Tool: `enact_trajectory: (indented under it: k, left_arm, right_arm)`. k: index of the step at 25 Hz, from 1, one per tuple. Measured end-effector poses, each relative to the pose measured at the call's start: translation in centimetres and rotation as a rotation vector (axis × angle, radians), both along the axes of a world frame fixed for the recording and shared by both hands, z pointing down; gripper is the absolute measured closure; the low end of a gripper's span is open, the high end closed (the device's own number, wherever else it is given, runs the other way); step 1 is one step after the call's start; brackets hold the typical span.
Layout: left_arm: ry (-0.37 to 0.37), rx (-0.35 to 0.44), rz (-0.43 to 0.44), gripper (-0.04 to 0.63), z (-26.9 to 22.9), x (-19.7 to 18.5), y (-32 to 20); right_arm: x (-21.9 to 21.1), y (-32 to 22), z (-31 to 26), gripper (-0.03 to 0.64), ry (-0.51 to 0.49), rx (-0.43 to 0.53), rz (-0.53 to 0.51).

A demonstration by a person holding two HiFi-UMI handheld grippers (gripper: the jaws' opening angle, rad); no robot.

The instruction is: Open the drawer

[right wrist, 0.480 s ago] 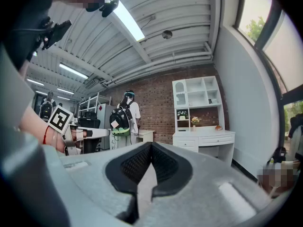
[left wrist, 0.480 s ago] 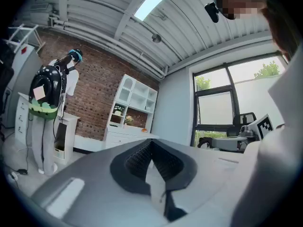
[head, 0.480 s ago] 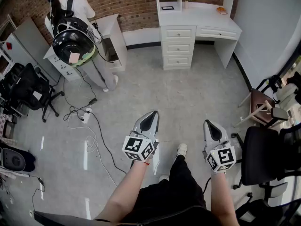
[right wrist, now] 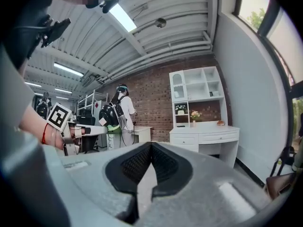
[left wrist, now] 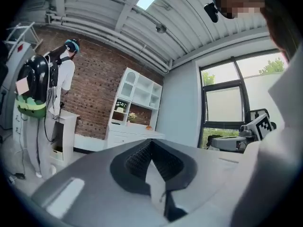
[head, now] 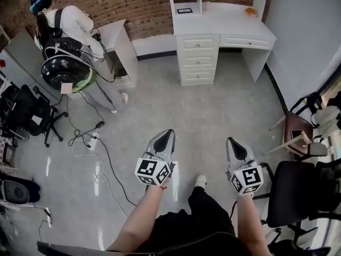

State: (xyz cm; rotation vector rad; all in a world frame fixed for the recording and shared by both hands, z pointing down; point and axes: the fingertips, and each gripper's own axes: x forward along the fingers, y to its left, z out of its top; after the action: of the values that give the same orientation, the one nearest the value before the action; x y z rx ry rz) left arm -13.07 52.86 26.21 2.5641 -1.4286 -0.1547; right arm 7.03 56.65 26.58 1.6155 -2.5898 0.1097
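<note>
- Left gripper (head: pixel 168 135): jaws together, empty, held level.
- Right gripper (head: pixel 234 143): jaws together, empty.
- Desk (head: pixel 226 23): at far wall, well apart from both grippers.
- Drawers (head: pixel 197 59): all closed.
- Step: approach.
- Method: walk up square, choose one drawer, part jaws before handle, pull straight out.

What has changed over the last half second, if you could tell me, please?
Little: the view has swung slightly, so the person with the backpack sits further left and the white shoe lower. Nothing was taken or released. The left gripper and right gripper stay shut and empty, far from the desk, whose drawers remain closed.
</note>
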Motion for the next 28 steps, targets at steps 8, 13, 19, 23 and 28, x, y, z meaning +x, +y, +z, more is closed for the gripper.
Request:
enact_trajectory:
  k: [8,13,19,23,28]
  left_arm:
    - [-0.007,-0.023,-0.053,0.592,0.9,1.6,-7.9]
    - [-0.011,-0.026,-0.079,0.592,1.3,3.0,-11.5]
    - [-0.015,-0.03,-0.066,0.592,1.6,4.9,-14.0]
    - [-0.018,-0.027,-0.045,0.592,1.4,6.2,-16.2]
    - [-0.011,-0.029,-0.024,0.592,1.9,7.5,-19.6]
  right_arm:
    - [2.0,-9.1,0.7,0.615,0.002,-0.011,-0.054]
    - [3.4,-13.1,1.1,0.615,-0.016,-0.01,-0.081]
    - [4.3,-15.5,1.2,0.615,-0.04,-0.009,-0.085]
    - [5.2,-17.4,1.0,0.615,-0.052,-0.009,-0.07]
    - [6.0,-20.2,1.6,0.615,-0.051,-0.015,-0.058]
